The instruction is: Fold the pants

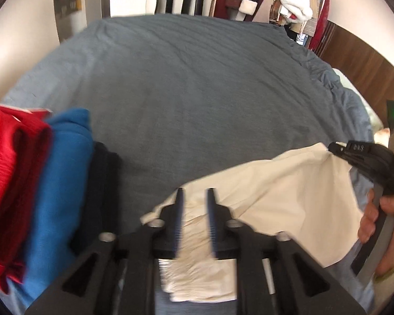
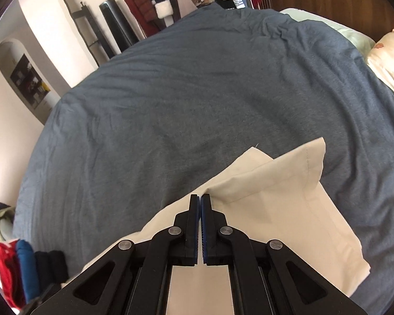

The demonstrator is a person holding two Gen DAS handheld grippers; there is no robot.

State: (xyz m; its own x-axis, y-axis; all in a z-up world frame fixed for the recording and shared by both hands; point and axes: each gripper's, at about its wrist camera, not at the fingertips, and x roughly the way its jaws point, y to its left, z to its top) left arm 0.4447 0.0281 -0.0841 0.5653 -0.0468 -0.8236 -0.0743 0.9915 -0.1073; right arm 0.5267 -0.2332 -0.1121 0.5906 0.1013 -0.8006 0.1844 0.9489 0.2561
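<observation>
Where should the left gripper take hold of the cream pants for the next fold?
Take the bunched, wrinkled end of the pants, between the left gripper fingers, coming from above and the near edge of the bed. That end rises in ridges, so there's thickness to pinch. The right gripper already pinches the opposite edge.

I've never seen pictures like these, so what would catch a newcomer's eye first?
Probably the cream pants on the wide grey-blue bed, with the right tool pinching their edge. Next, the left tool standing open over the crumpled waistband, and the red, blue and dark folded clothes stacked at the left.
</observation>
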